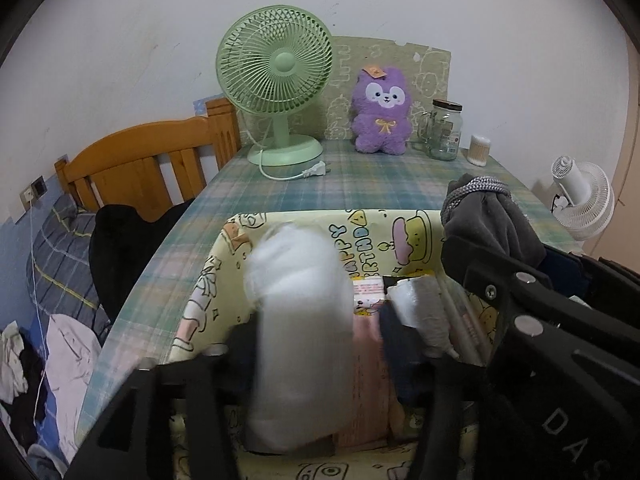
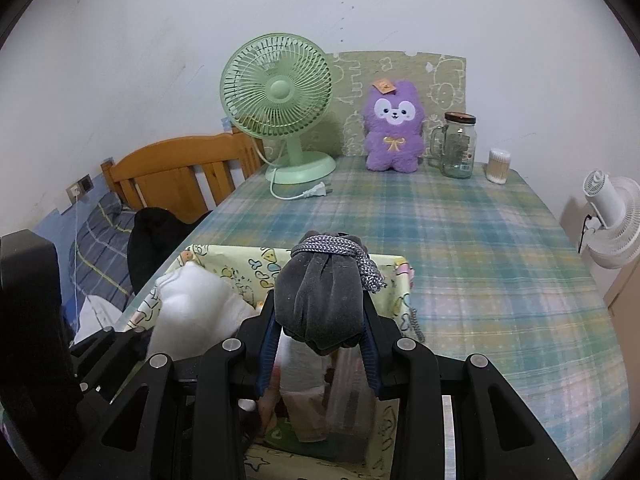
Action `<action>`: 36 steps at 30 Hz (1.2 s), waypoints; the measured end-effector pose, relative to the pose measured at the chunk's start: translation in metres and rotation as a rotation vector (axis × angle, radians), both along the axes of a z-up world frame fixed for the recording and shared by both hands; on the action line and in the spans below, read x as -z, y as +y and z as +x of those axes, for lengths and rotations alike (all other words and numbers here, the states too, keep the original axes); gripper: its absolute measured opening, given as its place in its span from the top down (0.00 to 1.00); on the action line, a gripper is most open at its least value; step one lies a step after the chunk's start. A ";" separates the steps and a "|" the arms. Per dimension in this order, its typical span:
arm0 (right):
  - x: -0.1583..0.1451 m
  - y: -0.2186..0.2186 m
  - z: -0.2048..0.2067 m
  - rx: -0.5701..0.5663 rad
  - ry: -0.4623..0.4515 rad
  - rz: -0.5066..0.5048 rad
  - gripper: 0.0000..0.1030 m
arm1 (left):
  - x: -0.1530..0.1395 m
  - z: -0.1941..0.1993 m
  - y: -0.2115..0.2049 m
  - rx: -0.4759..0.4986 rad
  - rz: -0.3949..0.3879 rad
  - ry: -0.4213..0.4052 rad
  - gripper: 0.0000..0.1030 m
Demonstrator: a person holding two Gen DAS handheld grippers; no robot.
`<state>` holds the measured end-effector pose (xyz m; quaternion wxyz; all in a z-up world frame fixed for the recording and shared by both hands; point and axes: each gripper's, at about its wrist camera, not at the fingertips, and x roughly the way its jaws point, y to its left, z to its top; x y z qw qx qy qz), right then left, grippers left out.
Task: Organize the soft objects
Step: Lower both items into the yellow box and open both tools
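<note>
Yellow box (image 1: 360, 236), "HAPPY BIRTHDAY" print

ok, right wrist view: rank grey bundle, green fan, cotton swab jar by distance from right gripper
1. Grey bundle: clamped in the right gripper, over the yellow box.
2. Green fan: far left of table.
3. Cotton swab jar: far right; too close to the fan to rank.
</note>
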<state>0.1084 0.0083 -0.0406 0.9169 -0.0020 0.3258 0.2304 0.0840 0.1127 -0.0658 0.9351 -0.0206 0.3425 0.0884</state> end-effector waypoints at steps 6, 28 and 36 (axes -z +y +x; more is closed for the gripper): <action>0.002 0.002 -0.001 -0.015 0.007 -0.004 0.62 | -0.002 -0.005 0.000 0.005 -0.013 -0.004 0.22; 0.012 0.015 0.010 -0.032 0.026 0.012 0.17 | -0.007 -0.005 0.005 0.016 0.003 -0.038 0.05; 0.006 -0.002 0.000 -0.005 -0.002 0.010 0.12 | -0.013 -0.014 -0.010 0.017 0.021 -0.064 0.02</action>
